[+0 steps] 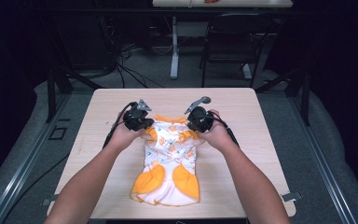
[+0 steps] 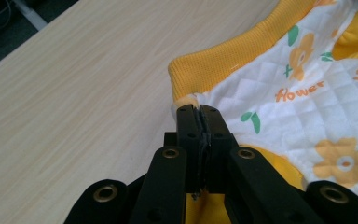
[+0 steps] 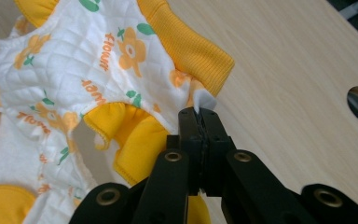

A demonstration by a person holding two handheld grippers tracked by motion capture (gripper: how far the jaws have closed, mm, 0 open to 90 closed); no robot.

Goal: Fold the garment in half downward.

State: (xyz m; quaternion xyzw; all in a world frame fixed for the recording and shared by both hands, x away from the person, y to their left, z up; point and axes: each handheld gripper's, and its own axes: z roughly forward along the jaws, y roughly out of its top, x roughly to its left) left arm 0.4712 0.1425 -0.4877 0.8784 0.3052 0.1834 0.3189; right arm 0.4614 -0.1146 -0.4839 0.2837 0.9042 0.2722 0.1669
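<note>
A dark room with cables and a chair fills the top of the high view; below it a pale wooden table takes the centre of the frame. On the table lies a small white quilted garment with orange flowers and yellow trim, running from the middle of the frame down toward the bottom edge. Its ribbed yellow hem is at the far end, between the two grippers. The left gripper, just left of centre, has its jaws pressed together on the garment's left corner; in the left gripper view white cloth sits pinched at the tips beside the yellow hem. The right gripper, just right of centre, likewise pinches the right corner, with a white fold poking out above the tips in the right gripper view.
</note>
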